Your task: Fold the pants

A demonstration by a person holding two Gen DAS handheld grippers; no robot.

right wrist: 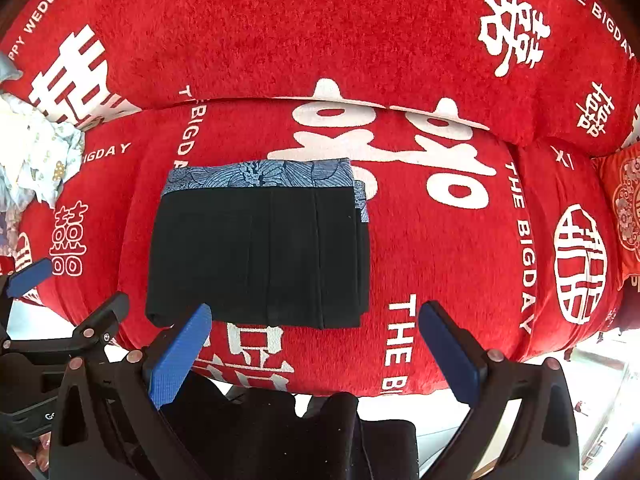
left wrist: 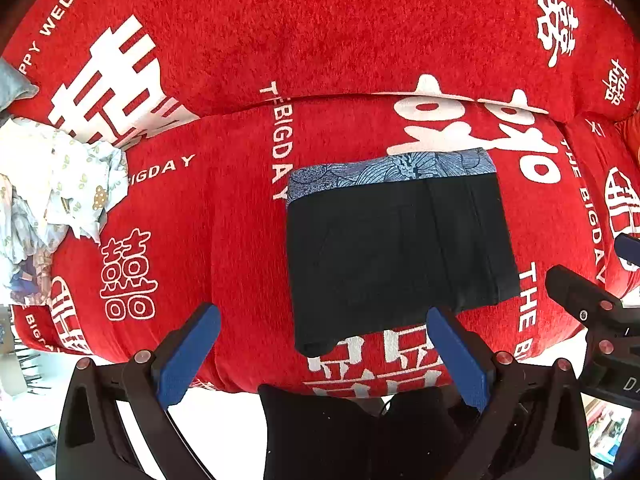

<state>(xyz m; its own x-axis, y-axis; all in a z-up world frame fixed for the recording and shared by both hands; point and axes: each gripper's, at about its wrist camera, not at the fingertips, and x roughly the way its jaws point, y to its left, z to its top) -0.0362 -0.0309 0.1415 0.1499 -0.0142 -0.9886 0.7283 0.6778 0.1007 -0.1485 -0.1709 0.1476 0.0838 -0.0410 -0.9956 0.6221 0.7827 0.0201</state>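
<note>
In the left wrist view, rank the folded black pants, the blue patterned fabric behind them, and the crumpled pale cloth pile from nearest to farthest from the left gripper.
From the left gripper, in the left wrist view:
1. Folded black pants, just ahead, near its right finger.
2. Blue patterned fabric, peeking out behind the pants' far edge.
3. Crumpled pale cloth pile, far off left.

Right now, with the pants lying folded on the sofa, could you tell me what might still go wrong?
The black pants lie near the front edge of the red sofa cover, so a nudge could slide them off. Both the left gripper and the right gripper are open and hold nothing; the right one's blue finger shows against the fold's near edge and could snag it. The folded stack looks slightly uneven at its right edge.
</note>
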